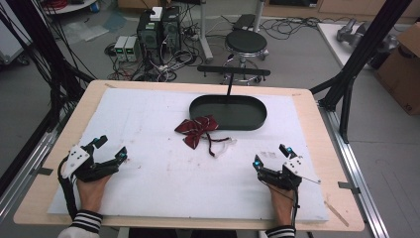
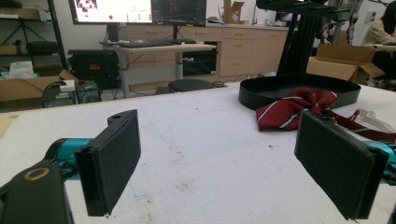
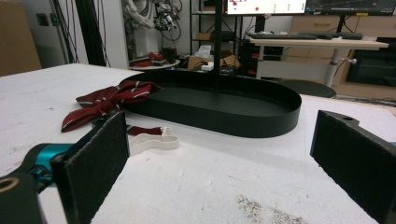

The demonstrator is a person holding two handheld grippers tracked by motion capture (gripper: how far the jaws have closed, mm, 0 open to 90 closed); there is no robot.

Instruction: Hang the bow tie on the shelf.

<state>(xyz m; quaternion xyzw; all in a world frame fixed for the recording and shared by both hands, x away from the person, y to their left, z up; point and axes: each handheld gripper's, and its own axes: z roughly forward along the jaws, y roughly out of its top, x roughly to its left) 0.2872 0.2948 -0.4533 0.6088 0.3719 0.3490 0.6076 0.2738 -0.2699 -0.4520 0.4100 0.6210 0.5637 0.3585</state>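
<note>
No legible writing is seen; the screens behind are too blurred to be read. A red striped bow tie is laid on the white mat, touching the rim of the black oval tray. Its white clasp is made out best in the right gripper view. The left gripper and right gripper are held with jaws apart, nothing between them, both well short of the tie. The tray's upright post is cut off in the right gripper view.
</note>
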